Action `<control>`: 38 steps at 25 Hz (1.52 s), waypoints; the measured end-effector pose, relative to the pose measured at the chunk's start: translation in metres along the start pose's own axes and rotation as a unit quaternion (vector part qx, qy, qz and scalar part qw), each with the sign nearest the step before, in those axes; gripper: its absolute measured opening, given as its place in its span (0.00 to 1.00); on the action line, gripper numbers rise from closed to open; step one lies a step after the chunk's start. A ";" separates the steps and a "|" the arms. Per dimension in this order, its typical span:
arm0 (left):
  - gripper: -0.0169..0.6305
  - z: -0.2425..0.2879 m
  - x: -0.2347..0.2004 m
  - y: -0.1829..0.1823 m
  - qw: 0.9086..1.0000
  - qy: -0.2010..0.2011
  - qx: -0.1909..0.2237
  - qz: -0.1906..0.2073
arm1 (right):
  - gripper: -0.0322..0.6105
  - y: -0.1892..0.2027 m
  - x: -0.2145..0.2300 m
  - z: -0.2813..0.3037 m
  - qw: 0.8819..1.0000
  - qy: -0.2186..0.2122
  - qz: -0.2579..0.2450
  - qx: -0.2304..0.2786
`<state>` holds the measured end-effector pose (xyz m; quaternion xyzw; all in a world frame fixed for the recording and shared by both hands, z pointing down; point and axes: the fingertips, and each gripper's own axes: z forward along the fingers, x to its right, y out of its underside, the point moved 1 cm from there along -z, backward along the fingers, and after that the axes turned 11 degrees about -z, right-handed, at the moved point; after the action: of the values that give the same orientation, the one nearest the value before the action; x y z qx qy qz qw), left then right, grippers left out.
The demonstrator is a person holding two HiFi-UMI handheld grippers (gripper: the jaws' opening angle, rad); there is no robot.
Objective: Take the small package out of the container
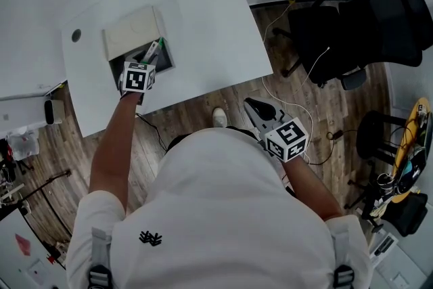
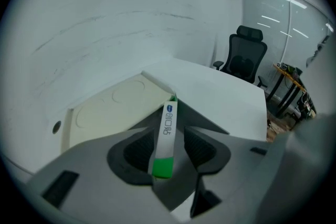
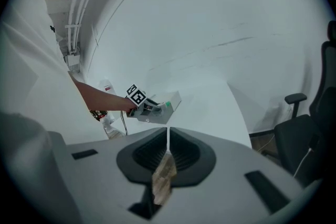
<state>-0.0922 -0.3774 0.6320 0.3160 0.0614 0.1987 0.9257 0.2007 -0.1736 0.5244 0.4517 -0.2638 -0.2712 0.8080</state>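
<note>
A cream container [image 1: 132, 34] sits on the white table [image 1: 216, 24], its lid [image 2: 113, 110] folded back and its dark inside showing. The small package [image 2: 168, 131] is a thin white strip with a green end; it stands on edge between the pads of my left gripper [image 2: 167, 140], over the container's opening. There is a gap beside the strip, so the pads do not press it and the gripper is open. From the head view, the left gripper [image 1: 153, 56] reaches into the box by the package [image 1: 155, 49]. My right gripper [image 1: 256, 107] hangs shut and empty off the table, near the person's body.
A black office chair [image 1: 365, 30] stands to the right on the wood floor, with cables [image 1: 318, 64] trailing near it. A small round hole [image 1: 76, 35] marks the table's left part. Clutter and stools [image 1: 399, 166] fill the far right.
</note>
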 end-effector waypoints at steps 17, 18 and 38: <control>0.18 0.000 0.000 -0.001 1.000 -0.022 -0.017 0.006 | 0.07 -0.001 0.020 0.006 1.000 -0.026 -0.006 0.003; 0.18 -0.002 0.001 -0.003 1.000 -0.020 -0.014 0.004 | 0.07 -0.001 0.019 0.007 1.000 -0.029 -0.007 0.003; 0.17 -0.093 0.023 -0.038 0.991 0.038 0.108 -0.069 | 0.07 -0.011 -0.020 0.036 0.997 -0.072 -0.039 0.000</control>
<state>-0.0809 -0.3431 0.5356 0.4010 0.1391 0.1384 0.8948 0.1608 -0.1860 0.5277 0.4411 -0.3033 -0.3346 0.7755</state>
